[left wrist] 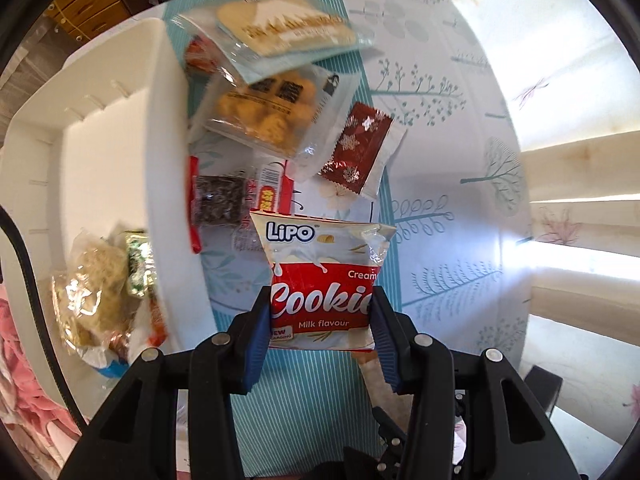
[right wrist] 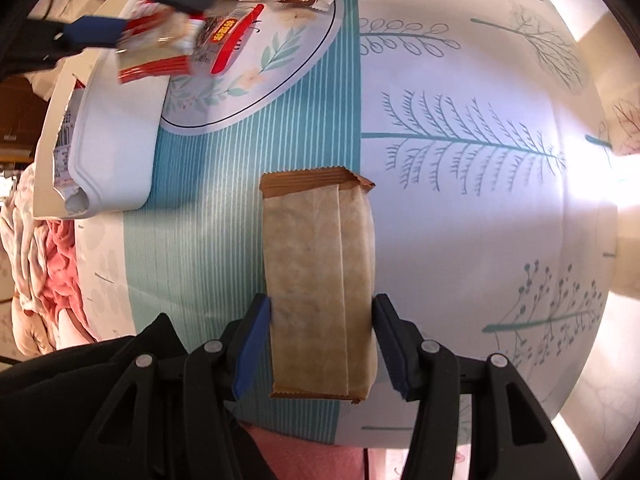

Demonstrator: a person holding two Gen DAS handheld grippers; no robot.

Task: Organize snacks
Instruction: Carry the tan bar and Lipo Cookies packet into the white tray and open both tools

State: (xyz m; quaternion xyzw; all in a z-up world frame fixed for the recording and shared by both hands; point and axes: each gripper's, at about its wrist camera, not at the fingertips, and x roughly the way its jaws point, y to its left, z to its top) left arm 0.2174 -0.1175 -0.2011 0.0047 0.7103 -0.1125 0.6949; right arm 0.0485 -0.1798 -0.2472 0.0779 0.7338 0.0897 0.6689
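Note:
A white and red Lipo cream cookie packet [left wrist: 320,272] hangs above the table, and my left gripper [left wrist: 320,300] is shut on its lower half with the blue pads pressing both sides. The right wrist view shows that left gripper [right wrist: 120,36] blurred at the top left, with the same packet [right wrist: 156,36] in it. A long tan bar packet [right wrist: 316,248] with brown crimped ends sits between the pads of my right gripper [right wrist: 320,304], which is shut on its sides over the teal striped cloth. A white bin [left wrist: 100,152] on the left holds several wrapped snacks [left wrist: 96,288].
Loose snacks lie by the bin's wall: a pale biscuit packet [left wrist: 280,28], a clear packet of yellow pieces [left wrist: 264,112], a red snowflake packet [left wrist: 360,148], a dark brownie packet [left wrist: 220,200]. The tree-print cloth [right wrist: 460,160] spreads to the right. Pink fabric [right wrist: 48,248] lies beyond the table's edge.

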